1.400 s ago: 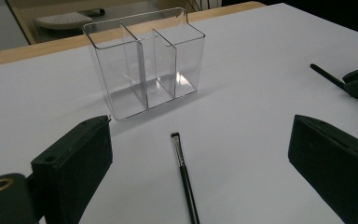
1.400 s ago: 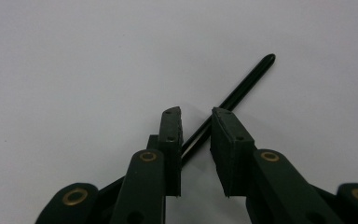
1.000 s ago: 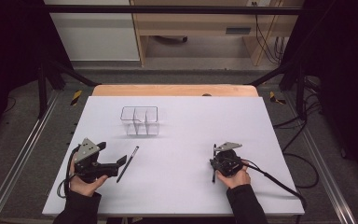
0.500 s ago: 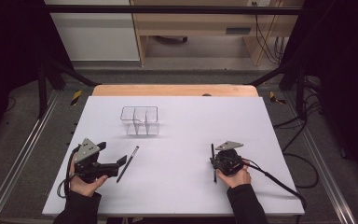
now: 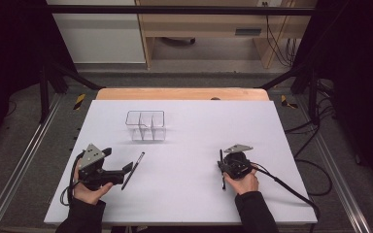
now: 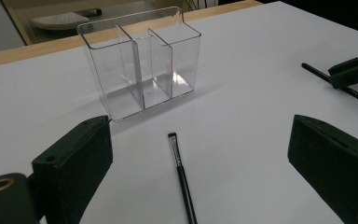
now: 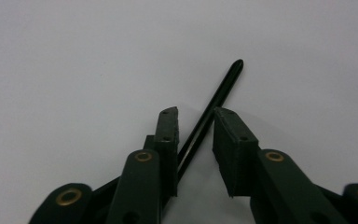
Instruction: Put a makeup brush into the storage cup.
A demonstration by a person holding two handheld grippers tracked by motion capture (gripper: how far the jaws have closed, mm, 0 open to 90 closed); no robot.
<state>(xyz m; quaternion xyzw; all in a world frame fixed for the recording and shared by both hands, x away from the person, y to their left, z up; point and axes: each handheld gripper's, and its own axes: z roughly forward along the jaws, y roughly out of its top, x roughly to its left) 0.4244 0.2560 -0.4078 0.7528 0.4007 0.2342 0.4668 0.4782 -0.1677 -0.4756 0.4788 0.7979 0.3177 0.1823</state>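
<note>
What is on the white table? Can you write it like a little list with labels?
table: white board
organizer: clear box with three compartments, upright, nothing inside
brush 1: thin black makeup brush, lying flat between the open jaws of the left hand-held gripper, untouched
brush 2: thin black brush, lying between the jaws of the right hand-held gripper, jaws narrow, with a gap showing on one side

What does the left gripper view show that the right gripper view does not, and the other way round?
Left gripper view: an empty clear box with three sections, and a small brush lying between the wide-open jaws of the left gripper. Right gripper view: the second brush, with a narrow gap to the jaws of the right gripper. Both: the white table, the right gripper, the second brush.
</note>
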